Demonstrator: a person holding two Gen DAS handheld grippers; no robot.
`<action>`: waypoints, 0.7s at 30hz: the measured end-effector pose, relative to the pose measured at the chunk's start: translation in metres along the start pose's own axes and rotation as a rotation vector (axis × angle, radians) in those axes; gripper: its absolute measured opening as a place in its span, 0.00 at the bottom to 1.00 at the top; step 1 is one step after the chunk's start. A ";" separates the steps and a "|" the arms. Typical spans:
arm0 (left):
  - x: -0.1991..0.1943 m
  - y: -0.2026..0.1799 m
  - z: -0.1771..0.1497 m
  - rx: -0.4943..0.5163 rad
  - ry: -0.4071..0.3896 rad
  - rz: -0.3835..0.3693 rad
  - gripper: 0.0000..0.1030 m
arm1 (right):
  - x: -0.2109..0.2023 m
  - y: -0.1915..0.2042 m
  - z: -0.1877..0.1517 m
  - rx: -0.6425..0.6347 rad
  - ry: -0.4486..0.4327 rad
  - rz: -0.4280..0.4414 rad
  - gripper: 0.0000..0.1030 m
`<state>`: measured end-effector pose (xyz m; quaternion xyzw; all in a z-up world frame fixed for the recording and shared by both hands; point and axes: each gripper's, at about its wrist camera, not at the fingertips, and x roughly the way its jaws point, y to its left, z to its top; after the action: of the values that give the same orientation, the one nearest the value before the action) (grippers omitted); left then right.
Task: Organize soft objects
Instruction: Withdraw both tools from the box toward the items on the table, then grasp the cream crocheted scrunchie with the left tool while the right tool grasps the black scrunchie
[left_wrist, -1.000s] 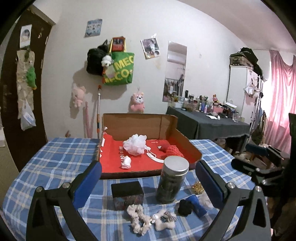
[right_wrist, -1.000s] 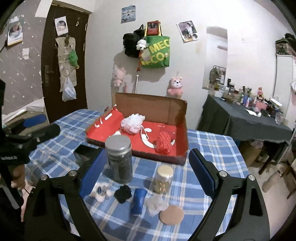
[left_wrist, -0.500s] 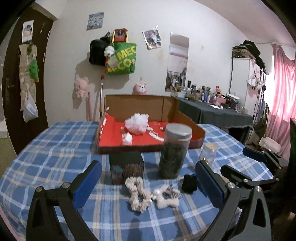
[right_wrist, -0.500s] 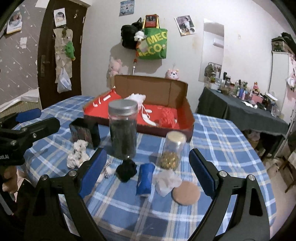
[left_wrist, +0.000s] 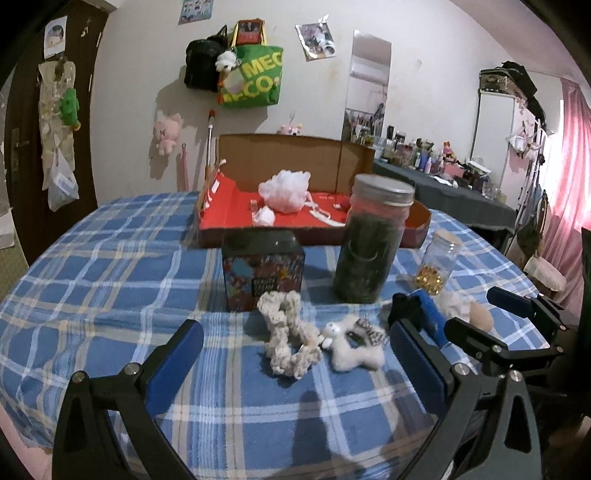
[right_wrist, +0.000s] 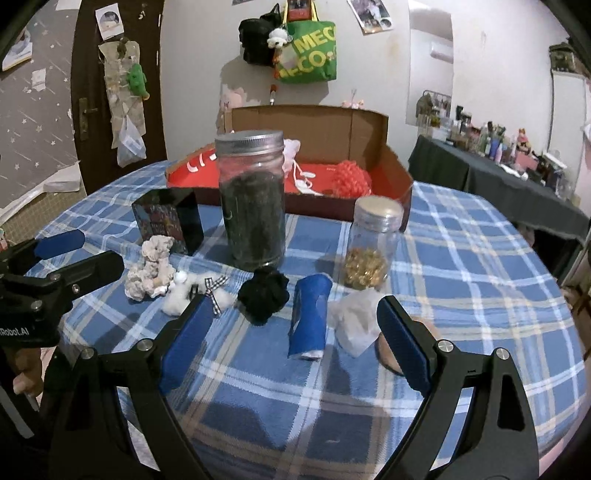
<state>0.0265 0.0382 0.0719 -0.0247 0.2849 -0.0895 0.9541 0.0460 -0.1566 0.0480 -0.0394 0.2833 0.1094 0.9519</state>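
Both of my grippers had sunk toward the table (right_wrist: 461, 258); left gripper (left_wrist: 295, 363) and right gripper (right_wrist: 291, 332) gaped wide, empty. Before the tall jar (right_wrist: 251, 199) I counted six soft objects; three more lay behind it in one box (right_wrist: 384, 162)
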 end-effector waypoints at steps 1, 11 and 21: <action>0.001 0.001 0.000 -0.002 0.005 0.000 1.00 | 0.002 0.000 0.000 0.003 0.006 0.003 0.88; 0.022 0.010 -0.003 0.003 0.072 0.019 1.00 | 0.025 -0.003 0.002 0.024 0.060 0.082 0.88; 0.051 0.016 -0.003 0.020 0.151 0.018 0.89 | 0.051 0.005 0.012 -0.023 0.088 0.145 0.70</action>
<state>0.0694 0.0448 0.0407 -0.0059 0.3554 -0.0854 0.9308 0.0922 -0.1407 0.0297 -0.0343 0.3259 0.1793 0.9276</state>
